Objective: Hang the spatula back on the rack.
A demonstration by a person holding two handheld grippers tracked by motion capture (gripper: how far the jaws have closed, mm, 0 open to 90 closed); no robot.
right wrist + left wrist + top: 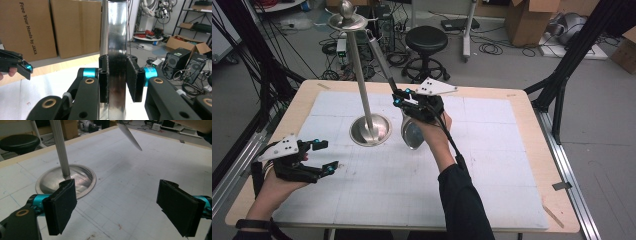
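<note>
Forearms are seen over the white-matted counter [492,200]; left claw [326,156] gapes empty, right claw [401,97] clamps a ladle [411,134] (boxes behind).

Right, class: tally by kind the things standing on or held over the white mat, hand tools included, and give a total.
metal stand: 1
metal ladle: 1
hand tools: 2 (left tool open, right tool shut on the ladle's handle)
Total: 4
</note>
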